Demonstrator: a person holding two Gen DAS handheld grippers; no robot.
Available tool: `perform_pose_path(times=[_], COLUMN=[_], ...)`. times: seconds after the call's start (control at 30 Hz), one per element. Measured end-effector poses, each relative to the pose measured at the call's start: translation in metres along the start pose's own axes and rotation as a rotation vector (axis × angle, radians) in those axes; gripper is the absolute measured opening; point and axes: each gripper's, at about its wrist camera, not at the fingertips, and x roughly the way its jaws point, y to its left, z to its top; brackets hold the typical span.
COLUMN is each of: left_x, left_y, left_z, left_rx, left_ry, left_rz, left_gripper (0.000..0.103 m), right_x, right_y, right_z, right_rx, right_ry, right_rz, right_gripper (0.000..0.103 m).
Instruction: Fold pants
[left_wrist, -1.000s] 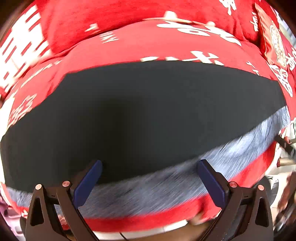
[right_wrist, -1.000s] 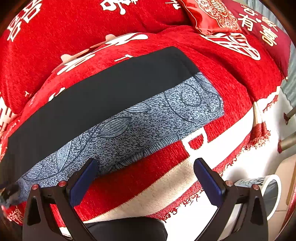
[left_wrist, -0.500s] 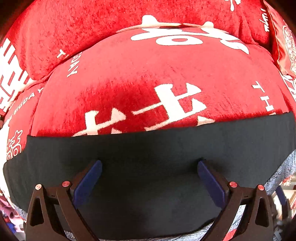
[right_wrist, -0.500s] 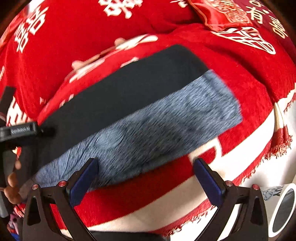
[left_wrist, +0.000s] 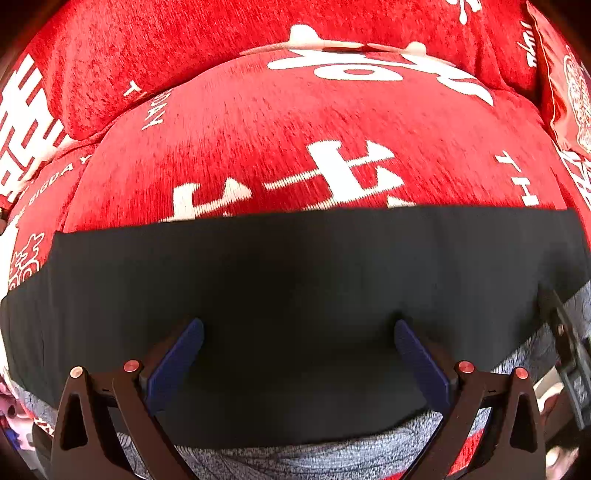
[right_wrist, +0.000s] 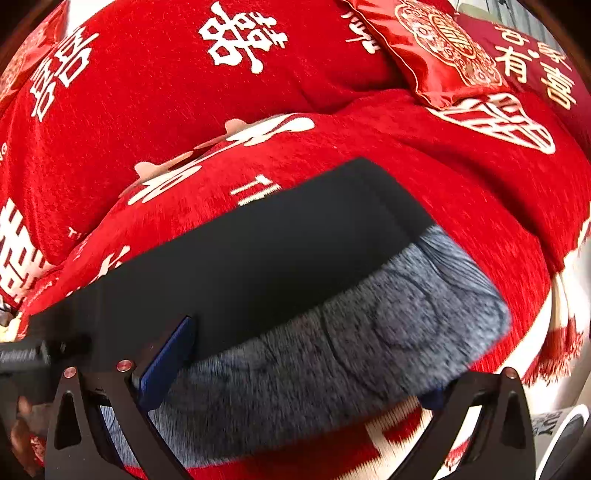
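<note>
The pants lie flat on a red sofa cover as a long band, black (left_wrist: 295, 273) along the far side and grey-blue patterned (left_wrist: 325, 454) along the near side. My left gripper (left_wrist: 297, 350) is open, low over the black part, its blue pads (left_wrist: 177, 362) wide apart. In the right wrist view the black part (right_wrist: 280, 251) and grey part (right_wrist: 369, 343) run diagonally. My right gripper (right_wrist: 301, 362) is open at the grey near edge; its right finger is partly hidden under the cloth.
The red sofa cover (left_wrist: 295, 129) with white characters surrounds the pants. A red embroidered cushion (right_wrist: 443, 48) lies at the back right. The cover's tasselled fringe (right_wrist: 557, 354) hangs at the right. The other gripper (right_wrist: 26, 358) shows at the left edge.
My left gripper moved forward over the black part, then back slightly. My right gripper moved in to the grey near edge, and the cloth now covers its right finger.
</note>
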Motion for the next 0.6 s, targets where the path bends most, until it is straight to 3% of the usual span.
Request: perform_pose_path(times=[0.03, 0.07, 0.17, 0.33, 0.47, 0.6], left_x=[0.000, 0.001, 0.003, 0.005, 0.006, 0.005], left_y=[0.000, 0.000, 0.002, 0.000, -0.002, 0.000], left_z=[0.000, 0.000, 0.003, 0.007, 0.008, 0.013], left_rx=[0.006, 0.006, -0.001, 0.016, 0.036, 0.044], left_ry=[-0.003, -0.001, 0.011, 0.015, -0.003, 0.038], left_rz=[0.003, 0.002, -0.005, 0.006, 0.010, -0.010], left_gripper=[0.103, 0.103, 0.103, 0.103, 0.103, 0.103], right_x=[-0.001, -0.004, -0.011, -0.026, -0.049, -0.066], right_y=[0.002, 0.005, 0.006, 0.008, 0.032, 0.056], right_z=[0.001, 0.003, 0.008, 0.017, 0.020, 0.022], right_rx=[-0.015, -0.033, -0.034, -0.021, -0.114, -0.186], right_ry=[0.001, -0.004, -0.002, 0.008, -0.048, -0.084], right_rz=[-0.011, -0.018, -0.019, -0.015, -0.078, -0.137], right_gripper=[0.093, 0.076, 0.044, 0.029, 0.028, 0.027])
